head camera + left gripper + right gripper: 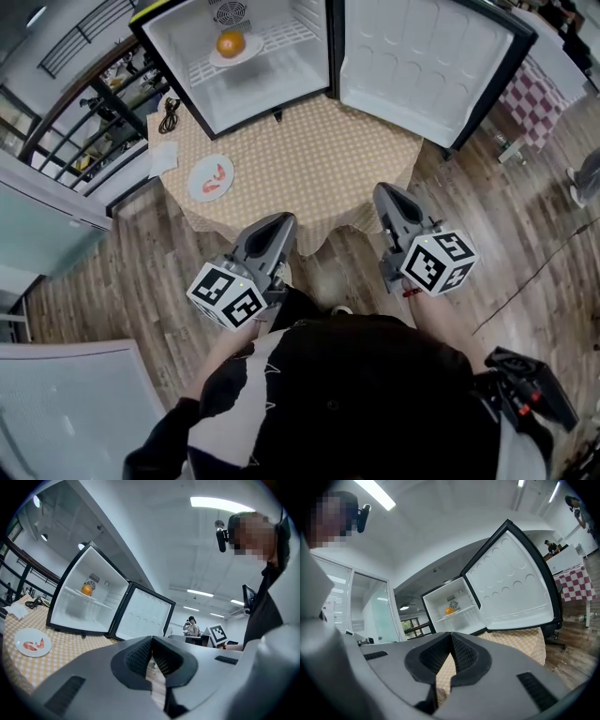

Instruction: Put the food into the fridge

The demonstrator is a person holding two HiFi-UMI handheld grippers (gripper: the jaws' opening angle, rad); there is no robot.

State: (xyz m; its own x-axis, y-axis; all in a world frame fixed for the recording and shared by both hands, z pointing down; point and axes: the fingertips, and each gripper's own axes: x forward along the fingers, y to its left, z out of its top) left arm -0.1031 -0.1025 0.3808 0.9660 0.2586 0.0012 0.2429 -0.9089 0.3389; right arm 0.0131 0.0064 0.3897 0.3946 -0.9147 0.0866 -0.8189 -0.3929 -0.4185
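Left gripper and right gripper both closed, empty, open fridge, 1 orange inside

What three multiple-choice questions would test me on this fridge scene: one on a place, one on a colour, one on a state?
1. Where is the orange?
A. On the floor
B. On the fridge shelf
C. In a gripper

2. What colour is the plate on the tablecloth?
A. White
B. Black
C. Green

3. How is the fridge door?
A. Shut
B. Taken off
C. Swung wide open

Answers:
1. B, it sits inside the fridge, up on the shelf.
2. A, its rim is white against the checked cloth.
3. C, its pale inner side faces out beside the open cabinet.
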